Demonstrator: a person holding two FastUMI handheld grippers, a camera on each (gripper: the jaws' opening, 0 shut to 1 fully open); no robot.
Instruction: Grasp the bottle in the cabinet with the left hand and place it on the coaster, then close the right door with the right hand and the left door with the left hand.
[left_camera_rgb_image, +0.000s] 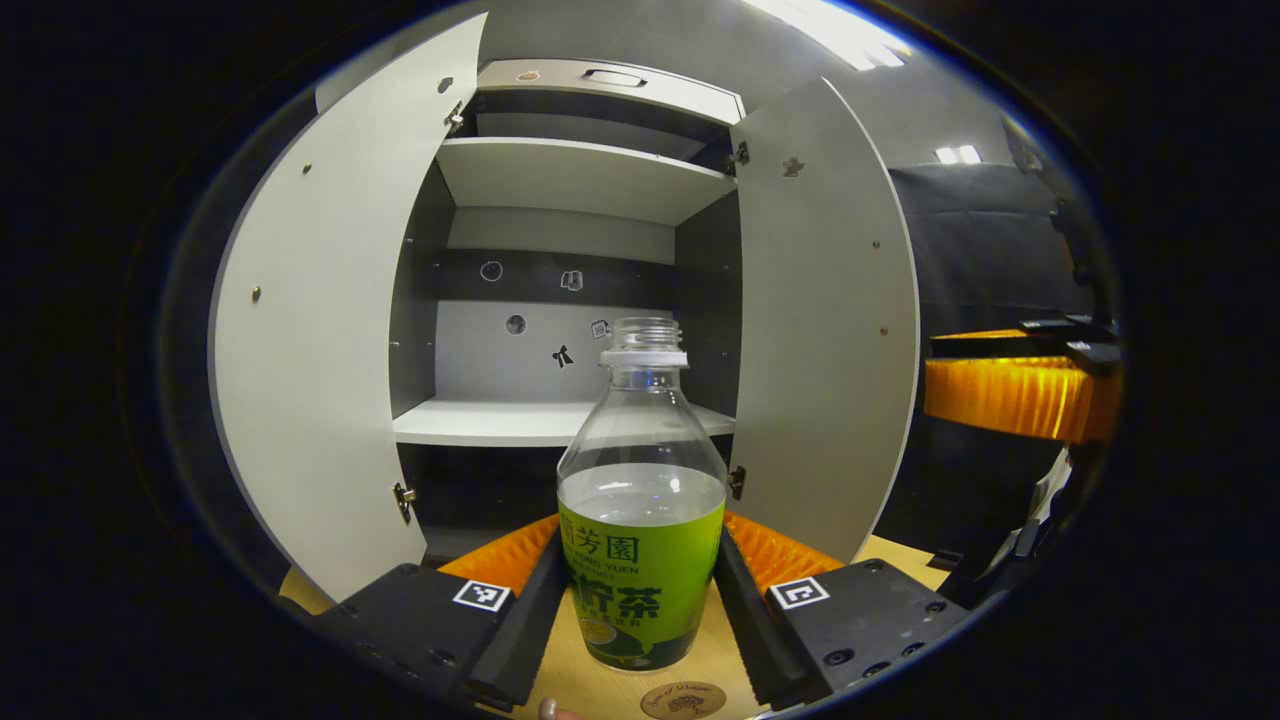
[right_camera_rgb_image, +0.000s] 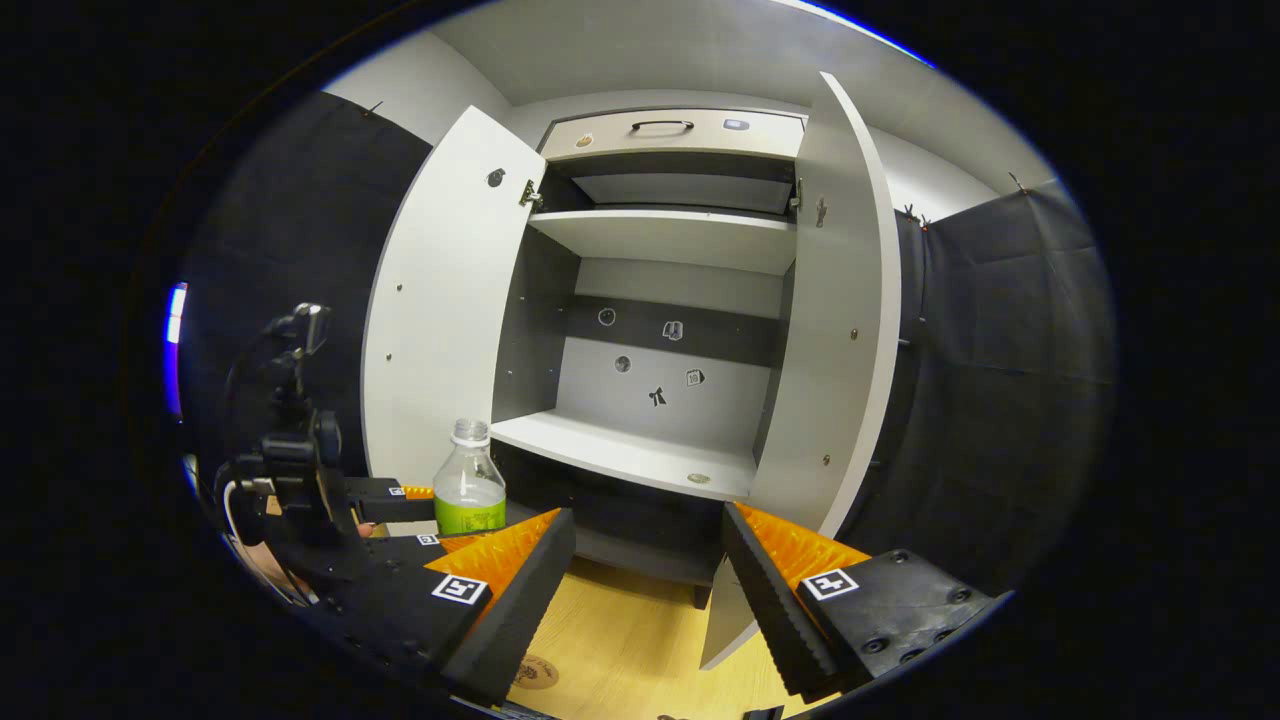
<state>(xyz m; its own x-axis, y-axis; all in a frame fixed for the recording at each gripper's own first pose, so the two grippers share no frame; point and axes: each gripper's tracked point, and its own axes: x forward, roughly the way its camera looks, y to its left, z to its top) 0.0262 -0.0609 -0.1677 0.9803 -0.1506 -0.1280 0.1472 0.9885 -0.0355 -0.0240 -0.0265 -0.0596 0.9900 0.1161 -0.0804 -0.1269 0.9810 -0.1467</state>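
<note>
A clear bottle with a green label and no cap stands upright between my left gripper's fingers, a little liquid inside. My left gripper is shut on its labelled lower part. A small round brown coaster lies on the wooden tabletop just in front of the bottle's base. In the right gripper view the bottle and left gripper sit low left, before the cabinet's left door. My right gripper is open and holds nothing, with the coaster below its left finger. Both cabinet doors stand wide open.
The grey cabinet has a left door and a right door swung outward, and a bare lower shelf. A small round disc lies on that shelf. The right door rises just beyond my right gripper. The right gripper's finger shows far right.
</note>
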